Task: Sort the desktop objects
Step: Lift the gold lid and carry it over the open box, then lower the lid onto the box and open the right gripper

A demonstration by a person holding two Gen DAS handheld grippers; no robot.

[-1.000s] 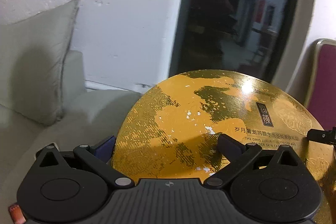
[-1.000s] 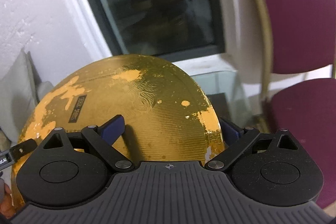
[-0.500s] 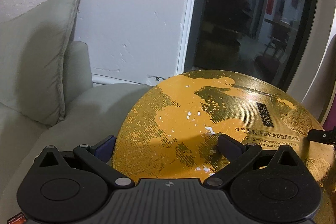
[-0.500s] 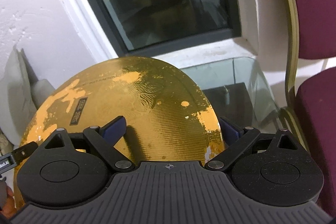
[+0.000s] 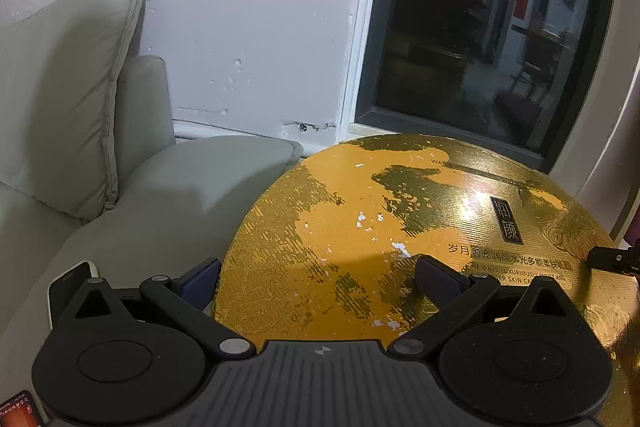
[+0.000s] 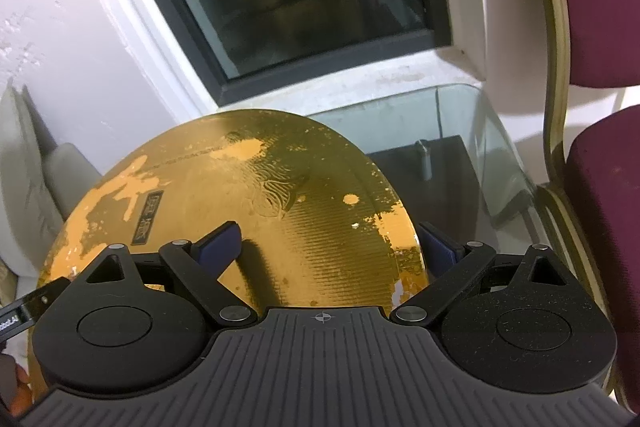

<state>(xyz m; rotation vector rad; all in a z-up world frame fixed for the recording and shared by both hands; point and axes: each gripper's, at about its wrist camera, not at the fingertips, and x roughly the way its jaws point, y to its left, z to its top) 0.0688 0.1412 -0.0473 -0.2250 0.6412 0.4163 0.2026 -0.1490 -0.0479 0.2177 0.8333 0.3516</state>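
A round gold gift-box lid (image 5: 420, 227) is being carried, pinched at opposite rims between the spread-wide jaws of left gripper (image 5: 318, 277) and right gripper (image 6: 328, 243); its set-down spot is being judged next.

Ahead of me, a rough white wall (image 5: 248, 19) frames a dark window (image 5: 472, 27). A grey sofa (image 5: 168, 195) with a cushion (image 5: 64, 99) sits left; a maroon chair (image 6: 600, 155) and glass table (image 6: 460, 131) right.
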